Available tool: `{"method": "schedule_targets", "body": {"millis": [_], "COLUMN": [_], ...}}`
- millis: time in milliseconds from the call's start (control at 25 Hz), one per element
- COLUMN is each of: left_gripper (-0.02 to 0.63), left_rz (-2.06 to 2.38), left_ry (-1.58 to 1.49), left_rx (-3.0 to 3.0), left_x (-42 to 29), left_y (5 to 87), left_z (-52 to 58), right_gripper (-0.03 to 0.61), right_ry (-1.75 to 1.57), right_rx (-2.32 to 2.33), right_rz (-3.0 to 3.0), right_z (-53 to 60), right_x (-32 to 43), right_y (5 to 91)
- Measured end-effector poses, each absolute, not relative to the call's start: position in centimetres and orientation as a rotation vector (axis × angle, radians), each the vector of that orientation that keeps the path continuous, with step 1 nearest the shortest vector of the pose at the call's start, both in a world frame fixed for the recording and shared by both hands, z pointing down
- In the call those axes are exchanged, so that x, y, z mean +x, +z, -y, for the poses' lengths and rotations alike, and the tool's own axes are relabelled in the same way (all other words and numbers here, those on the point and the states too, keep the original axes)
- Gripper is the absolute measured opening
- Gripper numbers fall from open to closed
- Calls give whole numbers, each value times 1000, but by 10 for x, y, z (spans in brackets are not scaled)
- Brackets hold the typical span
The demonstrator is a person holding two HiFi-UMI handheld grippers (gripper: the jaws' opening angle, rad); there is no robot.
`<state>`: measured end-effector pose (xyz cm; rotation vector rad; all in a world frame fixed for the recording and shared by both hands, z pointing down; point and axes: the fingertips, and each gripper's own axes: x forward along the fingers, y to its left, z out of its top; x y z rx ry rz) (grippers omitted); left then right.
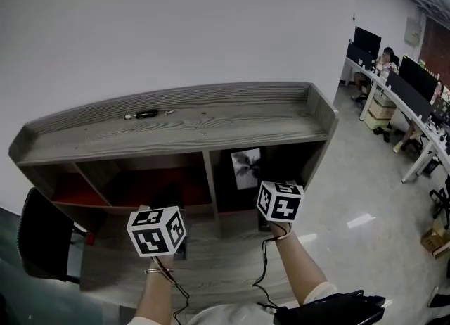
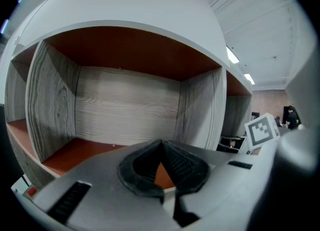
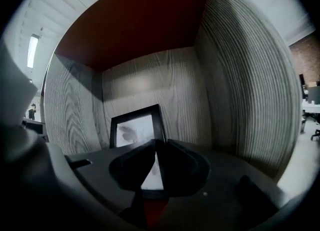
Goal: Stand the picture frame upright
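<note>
Setting: open office with a white wall (image 1: 176,28), a pale polished floor (image 1: 351,197), and desks with monitors (image 1: 394,84) well off to the right gripper's side. A black chair (image 1: 43,243) stands beyond the left gripper's outer side.

Surface: low grey wood-grain shelf unit (image 1: 211,123) with red-brown inner panels. A small dark object (image 1: 145,114) lies on its top, too small to identify.

Item 1, picture frame (image 3: 136,127): black border, pale print. It is directly ahead of the right gripper, deep in the right-hand compartment. It stands on edge at or near the back panel; whether it leans on that panel cannot be told.

Item 2, right gripper (image 3: 155,147): jaw tips drawn together, nothing held, clear of the frame.

Item 3, left gripper (image 2: 161,145): jaw tips meeting, nothing held. It faces an empty compartment (image 2: 125,105) with the partition to its right.

Assessment: the frame appears already upright, so the task seems essentially complete.

Handling note: if any correction is needed, part the right jaws before reaching in. Take the top edge lightly and avoid pushing the base forward, since a narrow frame on a smooth panel is likely to slide.
</note>
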<state>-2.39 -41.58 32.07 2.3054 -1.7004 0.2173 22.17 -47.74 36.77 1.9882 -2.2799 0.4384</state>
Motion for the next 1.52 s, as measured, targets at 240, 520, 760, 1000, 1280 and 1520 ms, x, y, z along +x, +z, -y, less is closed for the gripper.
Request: {"method": "schedule_targets", "body": {"millis": [240,520,760,1000,1280,1520], "left_gripper": [12,12,12,12,12,12], "left_rz": [1716,1717,1717,1712,1699,1681], "left_ry": [220,232,235,229,221,214], "left_rx": [2288,2278,2274,2270,2279,2294], "left_x": [-32,-36,-38,-39,-39,-39], "left_y": [324,327,329,330,329,328], "left_z": [415,413,411,406,398,387], "right_gripper": [86,83,84,84,84,84], "right_ry": [471,499,503,492,472,449], "right_rx": [1977,1978,1980,1976,1981,2006], "right_rz": [2276,2263,2263,2260,2237,2226], "right_z": [482,486,486,478,466,451], "right_x": [217,216,216,216,215,215], "right_y": [373,376,375,373,372,364]}}
